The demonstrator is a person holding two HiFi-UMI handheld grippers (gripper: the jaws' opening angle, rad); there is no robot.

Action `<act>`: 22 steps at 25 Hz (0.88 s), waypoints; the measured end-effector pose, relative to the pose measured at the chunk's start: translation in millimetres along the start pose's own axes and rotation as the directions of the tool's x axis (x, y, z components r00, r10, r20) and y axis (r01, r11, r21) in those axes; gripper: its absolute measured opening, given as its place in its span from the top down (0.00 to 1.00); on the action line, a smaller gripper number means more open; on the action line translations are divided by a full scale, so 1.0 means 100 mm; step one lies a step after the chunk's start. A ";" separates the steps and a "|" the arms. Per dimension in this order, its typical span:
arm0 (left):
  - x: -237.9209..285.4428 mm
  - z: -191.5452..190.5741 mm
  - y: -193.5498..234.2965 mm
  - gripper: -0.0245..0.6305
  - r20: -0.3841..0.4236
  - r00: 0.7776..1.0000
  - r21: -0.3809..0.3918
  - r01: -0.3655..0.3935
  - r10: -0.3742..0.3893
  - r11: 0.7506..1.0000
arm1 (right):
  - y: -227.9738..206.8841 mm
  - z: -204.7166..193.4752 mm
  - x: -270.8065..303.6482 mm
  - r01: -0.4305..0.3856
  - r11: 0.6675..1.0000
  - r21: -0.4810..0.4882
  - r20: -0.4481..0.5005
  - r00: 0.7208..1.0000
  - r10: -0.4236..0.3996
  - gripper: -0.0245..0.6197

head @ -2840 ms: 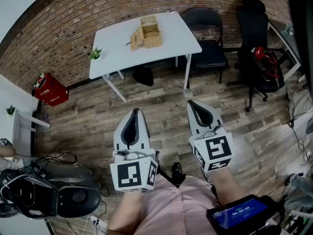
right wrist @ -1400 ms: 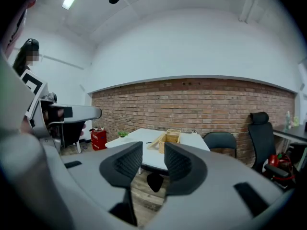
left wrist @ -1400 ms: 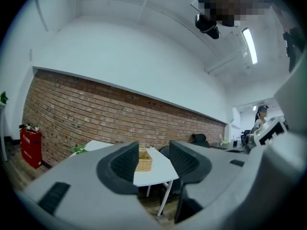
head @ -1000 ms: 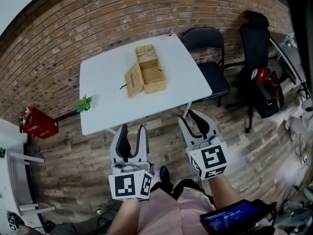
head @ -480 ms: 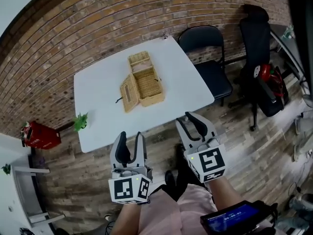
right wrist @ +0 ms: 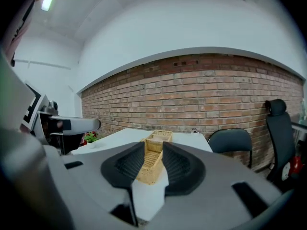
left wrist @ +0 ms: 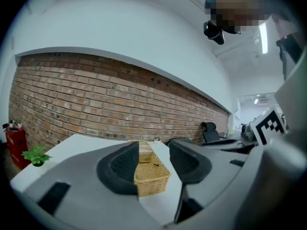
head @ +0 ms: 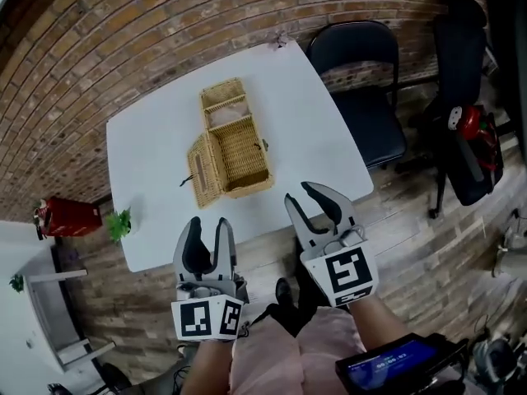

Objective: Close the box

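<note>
left gripper [head: 207,227]: jaws spread wide, empty, near the front edge of the white rectangular table [head: 321,130]. tan woven wicker box [head: 235,156]: open at mid-table, flaps folded out at left and far end. probably light, stiff, brittle; push each flap by its free edge. right gripper [head: 310,202]: jaws closing, nothing between them.

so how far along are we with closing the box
Done: nothing yet; the wicker box sits on the white table with its lid flaps folded open. In hand: the left gripper, open, and the right gripper, jaws closing on nothing, hover by the table's near edge, clear of the box. Left: reach the box, fold the flaps over and press them shut.
</note>
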State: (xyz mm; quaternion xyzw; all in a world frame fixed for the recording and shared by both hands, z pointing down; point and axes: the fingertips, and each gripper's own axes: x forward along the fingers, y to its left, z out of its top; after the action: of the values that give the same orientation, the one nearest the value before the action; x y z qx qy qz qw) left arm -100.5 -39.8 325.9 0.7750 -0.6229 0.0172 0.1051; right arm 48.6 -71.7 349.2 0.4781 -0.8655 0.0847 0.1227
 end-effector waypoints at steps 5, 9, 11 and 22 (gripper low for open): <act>0.38 0.22 0.00 0.65 0.033 0.998 0.017 -0.046 0.045 0.999 | -0.25 0.25 0.37 -0.062 0.998 -0.017 0.031 0.998 0.062 0.78; 0.46 0.51 0.04 0.65 0.091 0.993 0.035 -0.083 0.079 0.996 | -0.27 0.57 0.55 -0.111 0.992 -0.052 0.081 0.990 0.115 0.79; 0.47 0.66 0.10 0.65 0.121 0.988 0.038 -0.102 0.097 0.994 | -0.27 0.70 0.60 -0.122 0.991 -0.058 0.089 0.988 0.127 0.79; 0.51 0.80 0.77 0.65 0.182 0.962 -0.015 -0.205 0.204 0.979 | -0.15 0.90 1.09 -0.147 0.980 -0.137 0.079 0.984 0.159 0.80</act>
State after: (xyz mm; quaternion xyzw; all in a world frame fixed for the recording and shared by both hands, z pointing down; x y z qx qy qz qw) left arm -171.7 -119.3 266.6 0.7052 -0.7064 -0.0420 0.0437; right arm -6.0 -191.4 295.8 0.4043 -0.9081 0.0154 0.1080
